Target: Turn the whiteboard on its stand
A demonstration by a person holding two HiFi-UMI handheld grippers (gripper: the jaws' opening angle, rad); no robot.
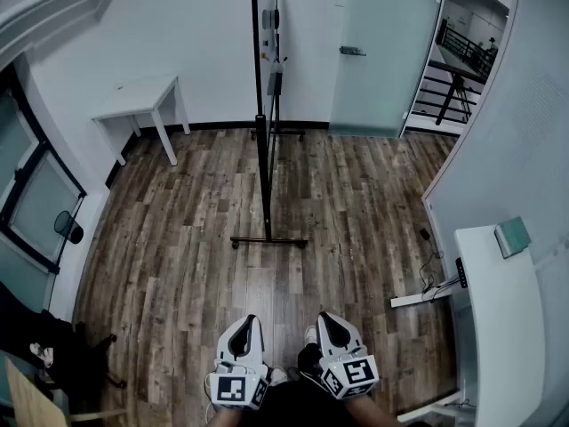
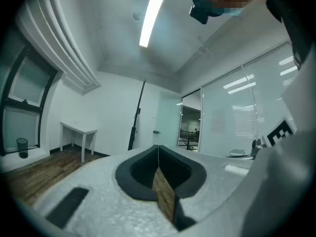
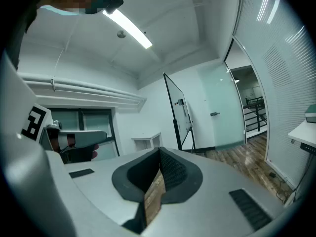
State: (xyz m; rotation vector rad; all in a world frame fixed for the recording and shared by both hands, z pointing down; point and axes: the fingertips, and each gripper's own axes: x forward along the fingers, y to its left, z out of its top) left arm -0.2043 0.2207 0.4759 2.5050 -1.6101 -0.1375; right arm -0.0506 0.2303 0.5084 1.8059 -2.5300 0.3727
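Though left gripper (image 1: 247,320) and right gripper (image 1: 325,317) show closed, empty fingers, the whiteboard (image 1: 259,69) stands well apart. Stiff, likely heavy; push its frame edge.

the whiteboard (image 1: 263,87) stands upright on the wood floor (image 1: 178,265), seen edge-on in the head view as a thin, black-framed panel. its stand's near foot (image 1: 269,240) is a black crossbar lying on the planks, and the far foot (image 1: 283,134) sits close to the wall (image 1: 204,52).

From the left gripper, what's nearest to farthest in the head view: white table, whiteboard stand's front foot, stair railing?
From the left gripper:
1. Whiteboard stand's front foot, straight ahead.
2. White table, ahead on the left.
3. Stair railing, far right, farthest back.
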